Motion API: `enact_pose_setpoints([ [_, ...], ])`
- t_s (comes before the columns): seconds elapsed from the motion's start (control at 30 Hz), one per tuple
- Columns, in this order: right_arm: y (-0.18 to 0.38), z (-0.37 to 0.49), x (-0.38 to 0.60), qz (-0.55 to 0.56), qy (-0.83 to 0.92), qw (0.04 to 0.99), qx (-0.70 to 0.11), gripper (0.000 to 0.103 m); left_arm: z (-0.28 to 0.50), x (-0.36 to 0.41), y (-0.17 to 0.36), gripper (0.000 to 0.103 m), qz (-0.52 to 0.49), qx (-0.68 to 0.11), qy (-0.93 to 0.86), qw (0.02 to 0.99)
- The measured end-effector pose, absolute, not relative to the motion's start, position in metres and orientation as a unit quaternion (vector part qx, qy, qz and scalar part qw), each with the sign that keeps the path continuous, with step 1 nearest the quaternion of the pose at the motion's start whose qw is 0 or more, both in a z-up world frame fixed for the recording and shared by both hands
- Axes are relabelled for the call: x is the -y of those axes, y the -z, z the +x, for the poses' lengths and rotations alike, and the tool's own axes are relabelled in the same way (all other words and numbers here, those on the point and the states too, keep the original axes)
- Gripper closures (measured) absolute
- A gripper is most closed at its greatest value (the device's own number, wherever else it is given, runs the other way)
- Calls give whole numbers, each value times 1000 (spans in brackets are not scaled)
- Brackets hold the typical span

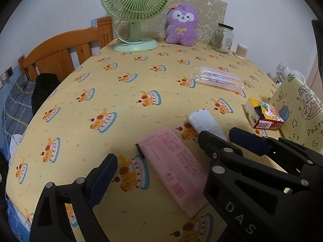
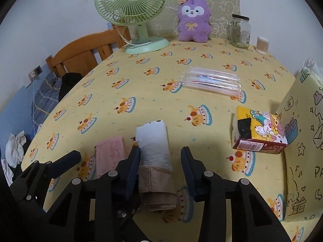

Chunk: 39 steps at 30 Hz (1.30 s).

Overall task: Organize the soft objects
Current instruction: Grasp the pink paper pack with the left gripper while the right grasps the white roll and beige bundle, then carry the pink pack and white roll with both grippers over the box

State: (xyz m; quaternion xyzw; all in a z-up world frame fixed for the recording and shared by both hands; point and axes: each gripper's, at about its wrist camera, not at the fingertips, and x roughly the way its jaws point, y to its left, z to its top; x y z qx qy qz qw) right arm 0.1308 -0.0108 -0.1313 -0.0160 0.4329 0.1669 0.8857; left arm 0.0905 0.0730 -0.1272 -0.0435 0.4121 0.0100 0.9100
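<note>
**Two open grippers over a cluttered yellow tablecloth**

Much of the near scene is blocked. In the left wrist view the right gripper [image 1: 228, 139] crosses the lower right corner and covers the near end of the white roll [image 1: 203, 124] and one corner of the pink packet [image 1: 173, 167]. In the right wrist view only the far half of that pink packet [image 2: 110, 153] shows; the rest sits behind the black fingers. The beige folded cloth [image 2: 156, 189] at the near end of the white roll [image 2: 154, 141] is partly hidden too, and what it is cannot be told. The print on the packet is too small to read.

The left gripper [image 1: 153, 161] is spread wide, its fingers on either side of the pink packet without touching it. The right gripper [image 2: 160, 169] is also released, with the roll and cloth lying between its fingers; the left finger is just beside the roll.

The tablecloth [image 2: 141, 76] is yellow with a repeated cake-and-dog print. At the far edge stand a green fan [image 2: 134, 16], a purple plush toy [image 2: 192, 20], a glass jar [image 2: 240, 31] and a tub of cotton swabs [image 2: 262, 45]. A clear plastic pack [image 2: 214, 82] lies mid-table, and a cartoon box [image 2: 260, 133] leans against a yellow bag [image 2: 302, 141] cut off at the right. A wooden bed frame [image 2: 80, 50] and white wall lie behind.
</note>
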Motion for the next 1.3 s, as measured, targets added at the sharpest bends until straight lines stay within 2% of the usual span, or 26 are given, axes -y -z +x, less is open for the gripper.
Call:
enact_pose_setpoints([
  [0.27, 133, 137, 23, -32, -126, 896, -424, 58, 101, -60, 130, 9, -24, -411, -27, 911],
  [0.37, 134, 141, 31, -11, -131, 893, -430, 58, 104, -60, 130, 12, -27, -414, -30, 910],
  [0.5, 134, 142, 31, -11, -135, 893, -430, 58, 103, -56, 128, 28, -27, -410, -21, 912],
  [0.57, 134, 142, 33, -7, -134, 893, -429, 58, 101, -56, 127, 32, -35, -406, -28, 913],
  [0.7, 133, 142, 32, -10, -135, 892, -430, 62, 97, -53, 126, 58, -35, -395, -18, 918],
  [0.73, 133, 141, 31, -13, -136, 892, -431, 64, 96, -52, 125, 62, -34, -394, -16, 918],
  [0.93, 133, 138, 34, -9, -136, 889, -437, 73, 93, -50, 125, 64, -31, -393, -7, 919],
  [1.3, 126, 122, 41, -11, -134, 892, -433, 77, 82, -48, 123, 64, -39, -390, -6, 920],
])
